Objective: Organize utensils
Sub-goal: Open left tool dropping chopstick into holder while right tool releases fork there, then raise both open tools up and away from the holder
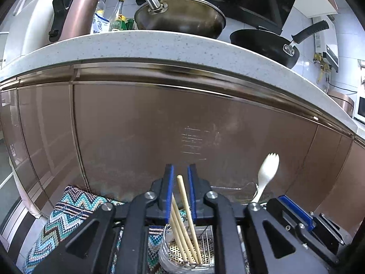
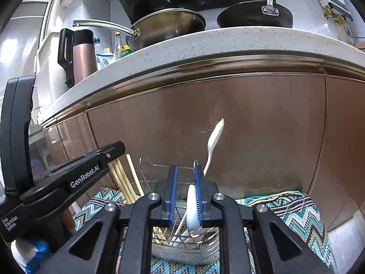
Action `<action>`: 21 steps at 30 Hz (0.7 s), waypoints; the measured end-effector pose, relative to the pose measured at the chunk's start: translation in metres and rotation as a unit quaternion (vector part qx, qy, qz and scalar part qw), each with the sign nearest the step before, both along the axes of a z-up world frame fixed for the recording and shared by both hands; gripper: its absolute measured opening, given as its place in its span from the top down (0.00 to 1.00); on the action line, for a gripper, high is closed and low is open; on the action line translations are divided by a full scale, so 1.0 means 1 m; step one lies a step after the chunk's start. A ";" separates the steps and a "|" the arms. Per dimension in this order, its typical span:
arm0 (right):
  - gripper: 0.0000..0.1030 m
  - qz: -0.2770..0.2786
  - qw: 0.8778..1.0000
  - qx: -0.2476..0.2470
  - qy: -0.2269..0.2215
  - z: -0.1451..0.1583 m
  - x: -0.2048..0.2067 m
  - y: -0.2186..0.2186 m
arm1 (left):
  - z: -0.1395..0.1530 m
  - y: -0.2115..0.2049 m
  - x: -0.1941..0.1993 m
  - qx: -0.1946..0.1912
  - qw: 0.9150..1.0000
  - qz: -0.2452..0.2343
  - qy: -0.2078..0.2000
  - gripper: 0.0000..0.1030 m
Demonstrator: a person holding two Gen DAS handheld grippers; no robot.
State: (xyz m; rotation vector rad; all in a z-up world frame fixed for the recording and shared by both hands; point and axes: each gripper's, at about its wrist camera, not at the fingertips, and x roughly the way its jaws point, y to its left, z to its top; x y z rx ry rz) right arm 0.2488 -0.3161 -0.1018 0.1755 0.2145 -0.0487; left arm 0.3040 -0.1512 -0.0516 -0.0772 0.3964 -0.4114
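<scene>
Left gripper (image 1: 180,180) angled slightly down over utensil holder (image 1: 205,248), jaws parted a little around wooden chopsticks (image 1: 186,214) standing in it, pads seemingly clear of them. Right gripper (image 2: 186,182) just beside, same tilt, narrowly released with white spoon (image 2: 192,207) between pads; contact unclear. White spork (image 2: 213,141) upright in holder on zigzag cloth (image 2: 294,214)

Pale, smooth wooden chopsticks (image 1: 186,207) stand in a perforated metal holder (image 2: 182,248) with a wire rack. The spork (image 2: 213,141) looks like matt cream plastic. Under it lies knitted zigzag cloth (image 2: 294,217). The cabinet front (image 1: 159,125) is glossy copper-toned metal; the speckled countertop (image 1: 159,45) is stone-like.
</scene>
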 end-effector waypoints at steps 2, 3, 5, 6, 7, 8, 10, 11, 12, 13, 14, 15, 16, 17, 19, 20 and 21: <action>0.83 0.000 1.000 -0.001 0.002 0.000 -0.002 0.001 | 0.001 0.003 -0.003 0.000 1.000 0.001 0.000 0.84; 0.83 -0.001 1.000 -0.003 0.003 -0.001 -0.003 0.001 | 0.002 0.003 -0.003 0.001 1.000 0.001 0.000 0.83; 0.83 -0.003 1.000 -0.003 0.005 -0.002 -0.007 0.000 | 0.002 0.005 -0.006 0.002 1.000 0.000 0.001 0.83; 0.83 -0.003 1.000 -0.001 0.005 -0.002 -0.009 0.000 | 0.003 0.006 -0.008 0.003 1.000 0.001 0.001 0.83; 0.82 -0.004 1.000 -0.001 0.006 -0.002 -0.011 0.000 | 0.003 0.007 -0.009 0.004 1.000 0.002 0.002 0.83; 0.82 -0.005 1.000 -0.002 0.006 -0.002 -0.013 0.000 | 0.003 0.008 -0.010 0.004 1.000 0.002 0.003 0.83; 0.78 -0.005 1.000 -0.002 0.006 -0.002 -0.018 -0.001 | 0.003 0.009 -0.013 0.006 1.000 0.003 0.004 0.82; 0.76 -0.005 1.000 -0.002 0.006 0.000 -0.019 0.000 | 0.003 0.010 -0.015 0.007 1.000 0.004 0.003 0.82; 0.74 -0.005 1.000 -0.002 0.005 0.000 -0.021 0.000 | 0.003 0.011 -0.018 0.009 1.000 0.004 0.003 0.82; 0.72 -0.004 1.000 -0.002 0.005 0.000 -0.024 0.000 | 0.003 0.012 -0.020 0.011 1.000 0.004 0.003 0.81; 0.71 -0.004 1.000 -0.002 0.007 0.001 -0.026 0.000 | 0.003 0.013 -0.024 0.014 1.000 0.003 0.005 0.77; 0.69 -0.004 1.000 -0.003 0.008 0.002 -0.028 0.000 | 0.003 0.014 -0.026 0.017 1.000 0.004 0.005 0.74; 0.66 -0.005 1.000 -0.003 0.010 0.002 -0.032 -0.001 | 0.003 0.016 -0.031 0.022 1.000 0.006 0.005 0.67; 0.65 -0.005 1.000 -0.003 0.011 0.003 -0.035 -0.001 | 0.004 0.018 -0.036 0.025 1.000 0.009 0.004 0.63; 0.55 -0.005 1.000 0.000 0.015 0.002 -0.043 -0.003 | 0.005 0.022 -0.044 0.031 0.999 0.013 0.002 0.61; 0.54 -0.004 1.000 0.001 0.017 0.003 -0.046 -0.003 | 0.006 0.024 -0.049 0.035 0.999 0.013 0.001 0.60; 0.52 -0.005 1.000 0.001 0.021 0.002 -0.049 -0.003 | 0.008 0.026 -0.054 0.040 0.999 0.014 0.001 0.59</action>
